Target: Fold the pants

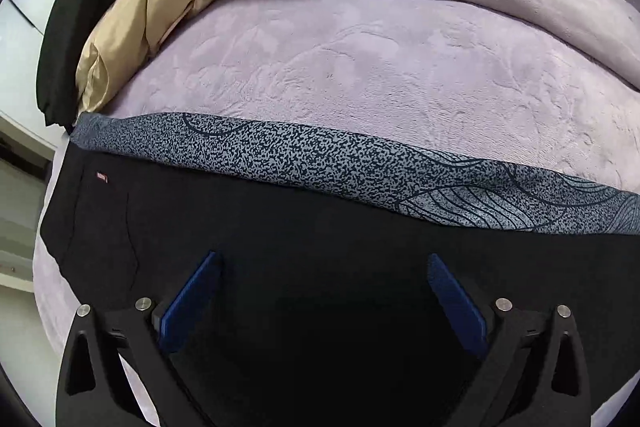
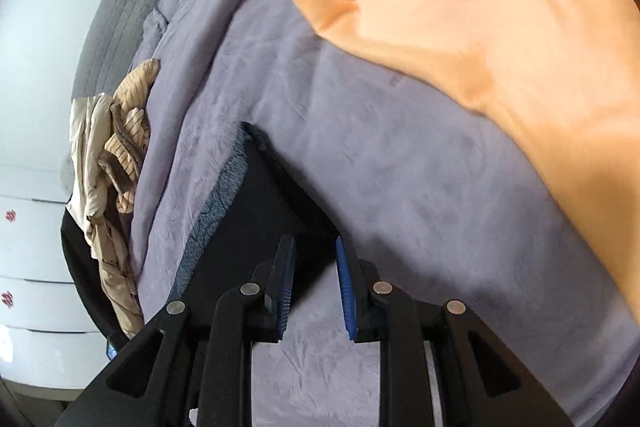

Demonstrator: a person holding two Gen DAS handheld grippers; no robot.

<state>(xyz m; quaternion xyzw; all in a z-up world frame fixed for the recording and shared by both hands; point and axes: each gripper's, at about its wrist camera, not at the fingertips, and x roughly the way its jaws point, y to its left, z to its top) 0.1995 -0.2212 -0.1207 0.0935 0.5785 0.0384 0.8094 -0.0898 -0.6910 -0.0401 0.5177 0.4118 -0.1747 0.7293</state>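
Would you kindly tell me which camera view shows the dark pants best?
The left wrist view: the pants stretch across the frame, patterned grey strip visible. The right wrist view shows only one narrow end, foreshortened.

From my left wrist view, the black pants with the speckled blue-grey patterned panel (image 1: 320,227) run off the right edge and vanish under the gripper body at the bottom, so I can't see their full length. The small red tag (image 1: 102,177) near their left end is too tiny to read. The crumpled beige garment (image 1: 160,7) is cut by the top edge. In my right wrist view, the fuzzy peach-orange blanket (image 2: 500,27) is smeared with blur and runs past the top and right edges.
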